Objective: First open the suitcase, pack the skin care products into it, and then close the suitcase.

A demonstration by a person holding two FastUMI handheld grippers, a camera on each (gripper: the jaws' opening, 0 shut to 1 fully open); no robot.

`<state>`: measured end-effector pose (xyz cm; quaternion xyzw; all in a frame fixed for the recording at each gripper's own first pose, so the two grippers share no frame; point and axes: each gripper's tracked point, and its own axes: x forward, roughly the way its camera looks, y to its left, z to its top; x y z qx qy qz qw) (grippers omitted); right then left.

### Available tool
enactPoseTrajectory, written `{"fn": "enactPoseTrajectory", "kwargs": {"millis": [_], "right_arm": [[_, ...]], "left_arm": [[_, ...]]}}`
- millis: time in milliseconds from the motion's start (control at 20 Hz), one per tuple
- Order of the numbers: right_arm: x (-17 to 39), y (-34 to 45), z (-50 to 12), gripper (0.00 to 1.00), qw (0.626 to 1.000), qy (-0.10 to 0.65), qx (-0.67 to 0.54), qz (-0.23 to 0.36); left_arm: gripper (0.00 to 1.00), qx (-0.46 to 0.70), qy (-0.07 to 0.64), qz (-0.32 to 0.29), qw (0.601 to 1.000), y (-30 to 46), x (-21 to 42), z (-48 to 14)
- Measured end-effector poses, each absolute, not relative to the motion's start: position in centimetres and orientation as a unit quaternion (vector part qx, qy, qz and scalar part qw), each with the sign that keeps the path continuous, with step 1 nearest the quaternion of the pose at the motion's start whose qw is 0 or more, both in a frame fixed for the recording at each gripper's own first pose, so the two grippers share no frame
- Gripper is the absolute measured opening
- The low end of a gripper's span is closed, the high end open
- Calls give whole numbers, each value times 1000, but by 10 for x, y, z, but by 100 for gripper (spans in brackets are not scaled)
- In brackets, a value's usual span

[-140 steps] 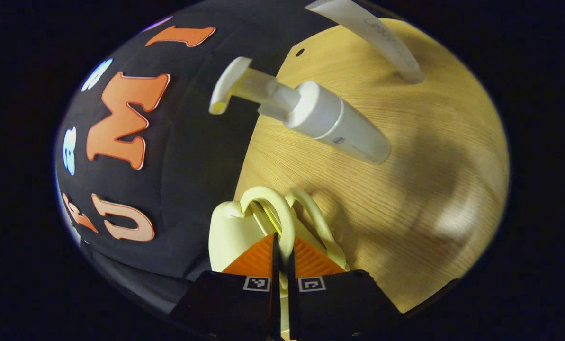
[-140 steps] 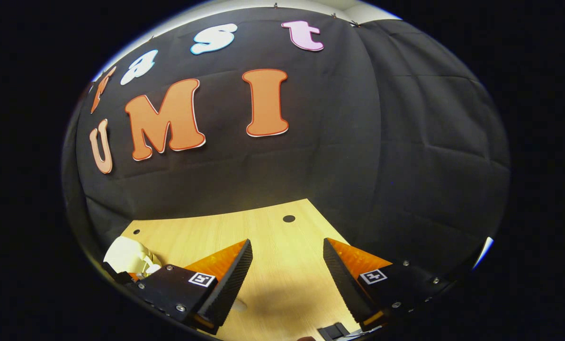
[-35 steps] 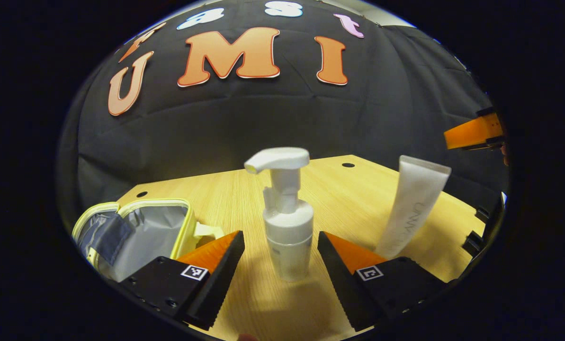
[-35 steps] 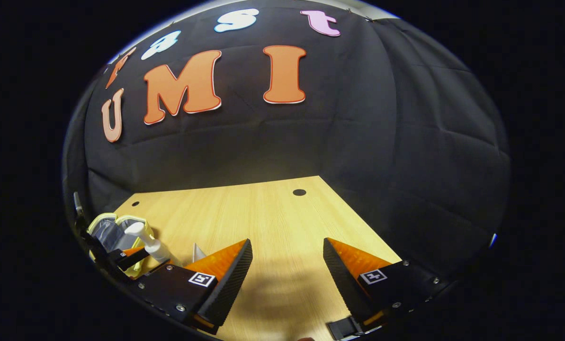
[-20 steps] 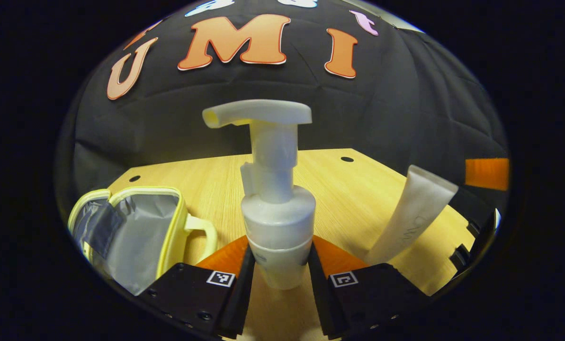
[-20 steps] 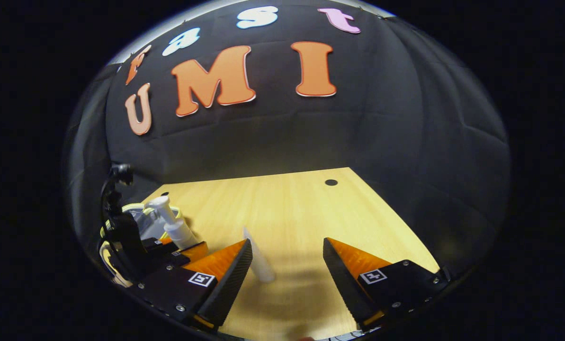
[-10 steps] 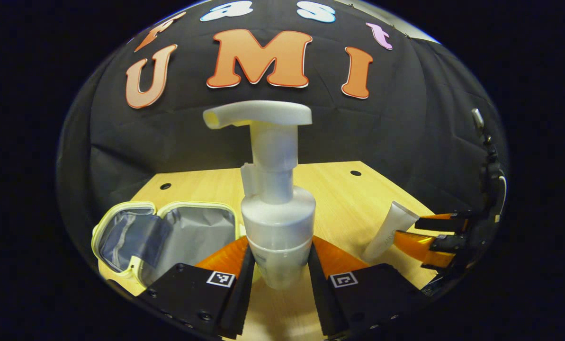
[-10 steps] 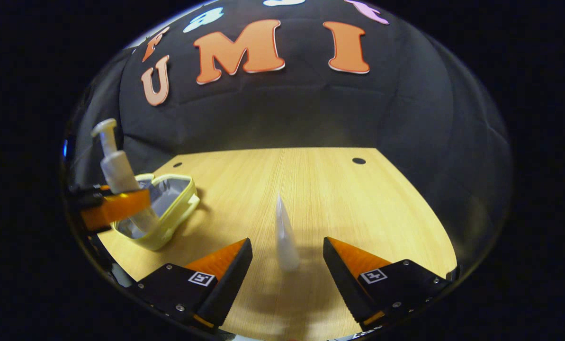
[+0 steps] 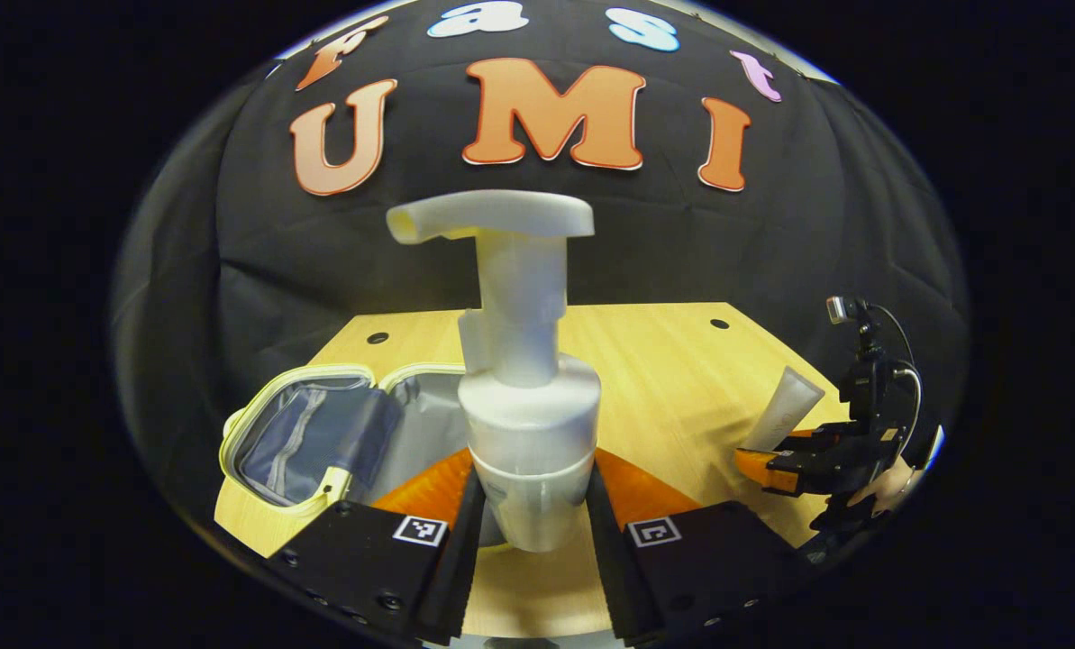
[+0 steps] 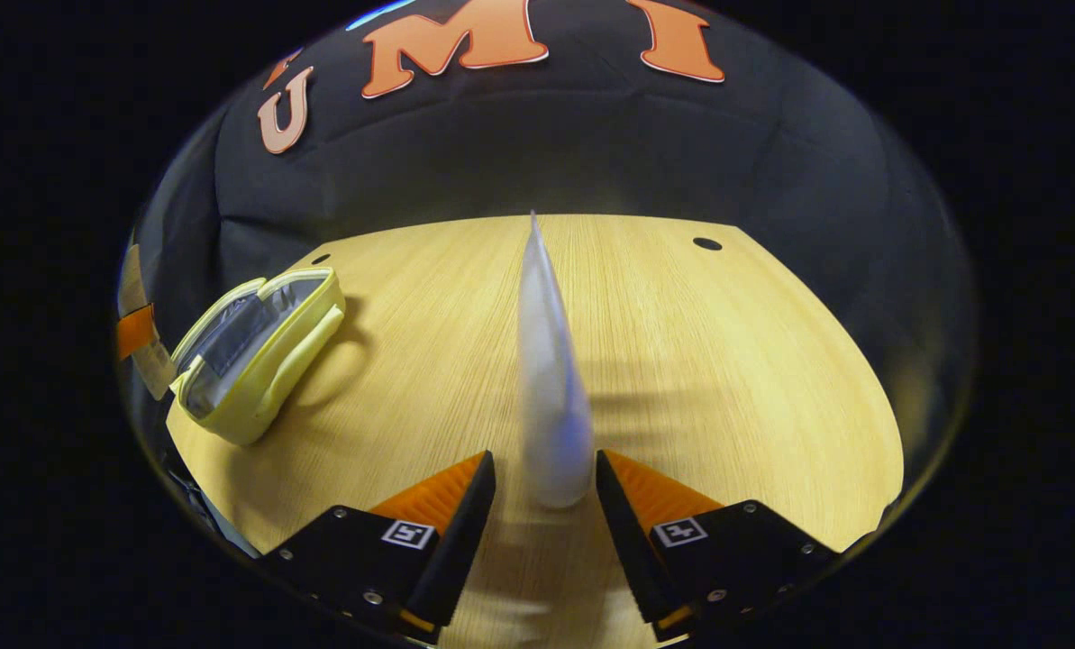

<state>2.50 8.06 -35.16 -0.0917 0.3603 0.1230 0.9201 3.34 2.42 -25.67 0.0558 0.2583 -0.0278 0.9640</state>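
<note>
Left gripper view: fingers (image 9: 528,532) clamp pump bottle (image 9: 528,397); right fingers (image 10: 544,505) bracket tube (image 10: 551,388), contact unclear.

Between the orange ribbed fingers (image 10: 454,498) of the right gripper (image 10: 546,491) stands a white soft plastic tube (image 10: 548,379), cap end down, its flat crimped tip pointing away from the gripper. The two fingers flank its rounded base closely; whether they press on it cannot be told, as the tube looks blurred. Beneath lies the pale wooden table (image 10: 726,361). Far off to the gripper's left, near the table edge, sits a small pale-yellow zip-up case (image 10: 258,356), lying open and showing a grey lining
</note>
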Motion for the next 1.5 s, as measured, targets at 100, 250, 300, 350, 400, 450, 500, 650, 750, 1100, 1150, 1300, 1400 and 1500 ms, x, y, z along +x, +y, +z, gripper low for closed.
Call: {"fn": "enactPoseTrajectory", "kwargs": {"millis": [100,250,300,350,400,450,500,650,750,1100,1150,1300,1400,1500], "right_arm": [[30,79,-353,56,921,358,-93,124],[27,77,-350,48,921,357,-100,123],[24,77,-348,46,919,361,-102,122],[21,79,-342,44,919,361,-97,121],[18,83,-334,43,920,360,-88,123],[14,89,-325,43,921,360,-77,126],[12,97,-315,43,922,358,-67,131],[7,120,-286,43,926,344,-48,145],[2,137,-268,43,927,339,-31,155],[-2,188,-227,42,937,301,-11,179],[-3,193,-228,43,937,300,-5,176],[-9,196,-234,42,936,312,-1,164],[-12,195,-240,42,935,321,-7,154],[-12,195,-243,42,934,327,-9,140]], "left_arm": [[58,56,261,-19,964,33,30,-257],[58,47,264,-22,963,39,30,-256],[58,44,264,-24,963,41,31,-254],[59,41,265,-25,963,43,34,-249],[59,39,264,-29,963,46,36,-244],[58,38,266,-35,963,50,39,-237],[58,40,274,-42,960,55,47,-228],[58,60,322,-62,943,83,57,-222],[59,82,373,-85,920,102,60,-228],[59,73,552,-123,822,134,57,-280],[59,72,571,-123,809,135,58,-289],[59,88,603,-118,784,137,64,-310],[59,89,615,-121,774,129,70,-318],[59,85,624,-124,766,129,77,-327]]}}
